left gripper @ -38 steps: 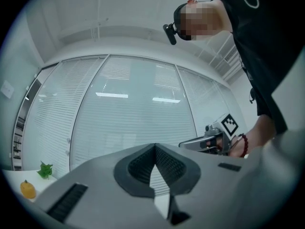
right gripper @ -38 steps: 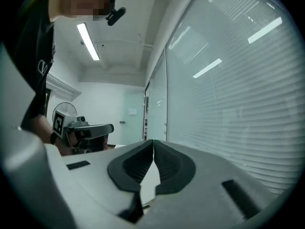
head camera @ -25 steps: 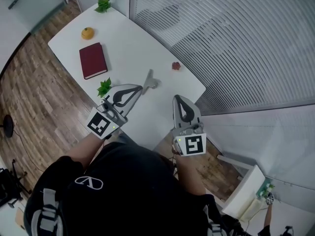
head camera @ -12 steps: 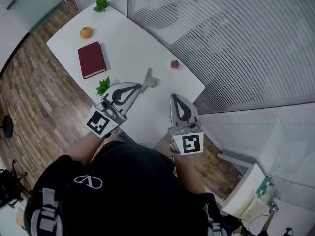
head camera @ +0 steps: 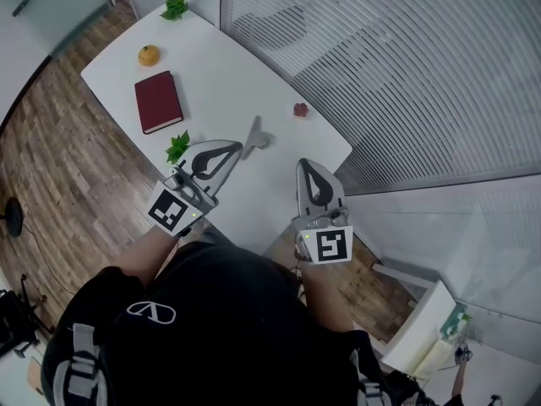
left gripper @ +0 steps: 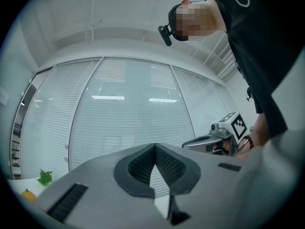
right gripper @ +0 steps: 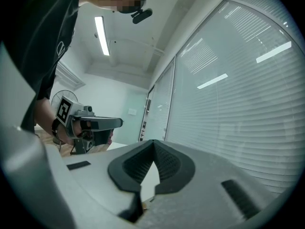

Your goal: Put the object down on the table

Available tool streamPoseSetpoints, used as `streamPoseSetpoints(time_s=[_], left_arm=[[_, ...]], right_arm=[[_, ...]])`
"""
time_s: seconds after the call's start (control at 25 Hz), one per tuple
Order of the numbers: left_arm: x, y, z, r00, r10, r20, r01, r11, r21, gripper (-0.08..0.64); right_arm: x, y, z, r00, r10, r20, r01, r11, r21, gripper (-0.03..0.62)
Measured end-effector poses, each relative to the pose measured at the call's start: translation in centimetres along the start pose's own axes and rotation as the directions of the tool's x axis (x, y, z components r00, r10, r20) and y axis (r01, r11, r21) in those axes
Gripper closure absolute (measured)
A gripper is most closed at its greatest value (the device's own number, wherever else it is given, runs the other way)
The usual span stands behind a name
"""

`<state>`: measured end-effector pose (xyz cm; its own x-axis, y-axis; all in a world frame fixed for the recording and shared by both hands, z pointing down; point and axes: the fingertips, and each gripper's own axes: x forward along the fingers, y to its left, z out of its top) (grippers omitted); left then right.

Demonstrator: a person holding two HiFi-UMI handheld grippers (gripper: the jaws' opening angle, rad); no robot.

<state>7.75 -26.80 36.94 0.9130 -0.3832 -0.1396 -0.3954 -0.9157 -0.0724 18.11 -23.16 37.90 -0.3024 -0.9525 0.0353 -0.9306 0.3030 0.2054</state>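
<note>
A small grey object (head camera: 257, 134) with a long stem lies on the white table (head camera: 220, 66), just beyond the tip of my left gripper (head camera: 241, 148). The left gripper's jaws meet at their tips (left gripper: 155, 146), and I see nothing between them. My right gripper (head camera: 305, 164) hovers over the table's near right corner with its jaws together (right gripper: 153, 141) and nothing in them. Each gripper shows in the other's view: the right gripper (left gripper: 224, 132) and the left gripper (right gripper: 90, 125). Both point towards the blinds.
On the table lie a red book (head camera: 158, 101), an orange fruit (head camera: 149, 55), a green leafy sprig (head camera: 177, 148) beside the left gripper, another sprig (head camera: 175, 8) at the far end, and a small reddish thing (head camera: 300, 109). A wall of blinds (head camera: 380, 66) runs along the right.
Almost nothing: the right gripper has drifted slightly to the right, and both grippers stay shut in the same places.
</note>
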Motion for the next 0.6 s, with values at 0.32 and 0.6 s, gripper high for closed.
streamPoseSetpoints(time_s=[0.32,0.6], left_arm=[[-0.06,0.09,0.30,1.000,0.005,0.006,-0.006,1.000,0.009,0.555],[-0.26,-0.08,0.69,1.000,0.011,0.001,-0.011,1.000,0.016,0.555]], right_arm=[[-0.42,-0.93,0.16,1.000,-0.023,0.010,0.023,1.000,-0.010,0.589],[-0.84,-1.12,0.41,0.999,-0.029,0.023,0.029,1.000,-0.004,0.589]])
